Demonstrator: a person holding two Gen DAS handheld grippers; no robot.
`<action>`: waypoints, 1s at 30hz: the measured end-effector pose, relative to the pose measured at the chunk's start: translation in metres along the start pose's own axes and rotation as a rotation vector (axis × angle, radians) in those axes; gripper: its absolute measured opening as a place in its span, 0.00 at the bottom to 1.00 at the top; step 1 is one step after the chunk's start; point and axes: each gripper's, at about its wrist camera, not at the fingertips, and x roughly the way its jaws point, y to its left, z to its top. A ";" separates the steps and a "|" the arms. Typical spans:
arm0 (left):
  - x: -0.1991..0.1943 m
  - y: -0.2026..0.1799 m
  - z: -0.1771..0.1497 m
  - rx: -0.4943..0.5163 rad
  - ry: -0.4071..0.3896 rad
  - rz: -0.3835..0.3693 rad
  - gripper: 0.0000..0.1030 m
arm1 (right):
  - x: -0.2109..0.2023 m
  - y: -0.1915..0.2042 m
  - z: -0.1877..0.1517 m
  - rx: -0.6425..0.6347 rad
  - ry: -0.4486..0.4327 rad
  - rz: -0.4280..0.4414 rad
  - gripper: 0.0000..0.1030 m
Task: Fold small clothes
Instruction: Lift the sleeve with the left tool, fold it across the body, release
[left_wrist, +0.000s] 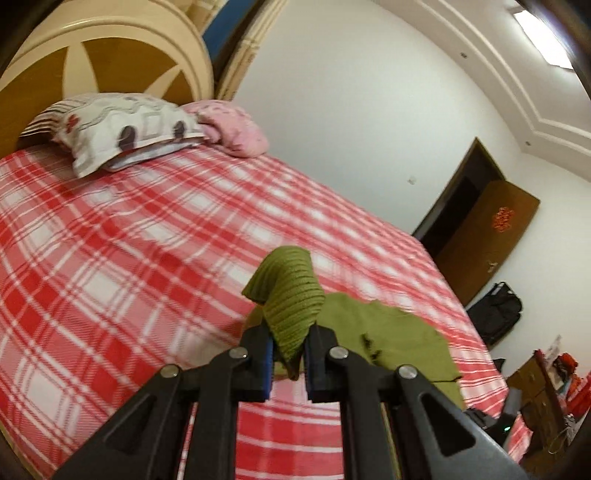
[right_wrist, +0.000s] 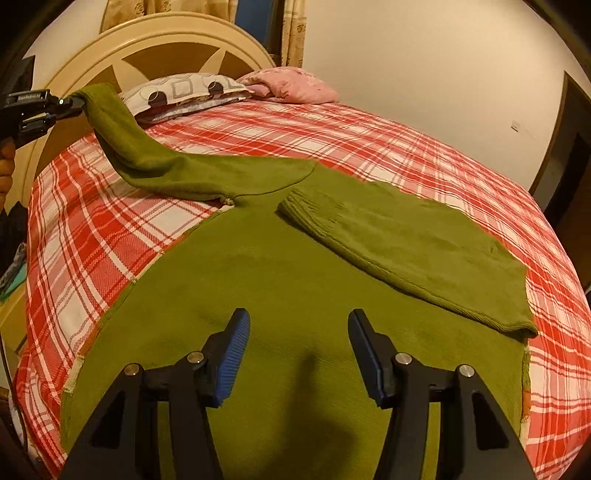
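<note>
The olive-green knitted sweater (right_wrist: 280, 295) lies flat on the red-and-white plaid bedspread (right_wrist: 424, 155), one sleeve already folded across its body. The left gripper (left_wrist: 289, 345), clamped on the other sleeve's ribbed cuff (left_wrist: 291, 295), lifts it, apparently for folding inward. The right gripper (right_wrist: 299, 354) hovers wide open and empty above the body.

The left gripper (left_wrist: 289, 345) is closed, its two blue pads pinching the ribbed cuff of the green sweater's sleeve (left_wrist: 291, 295) and holding it lifted off the bed. From the right wrist view it sits far to the left, raised, with part of the person's hand (right_wrist: 5, 166) behind it. The right gripper (right_wrist: 297, 354) hovers low over the sweater body, its jaws spread wide and holding nothing.
</note>
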 end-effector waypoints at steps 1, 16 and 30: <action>0.002 -0.008 0.003 0.004 -0.003 -0.014 0.12 | -0.003 -0.003 -0.001 0.007 -0.003 -0.003 0.55; 0.046 -0.136 0.024 0.128 -0.002 -0.168 0.12 | -0.035 -0.068 -0.031 0.145 -0.010 -0.045 0.55; 0.107 -0.244 0.013 0.193 0.054 -0.246 0.12 | -0.052 -0.149 -0.090 0.405 -0.006 -0.107 0.55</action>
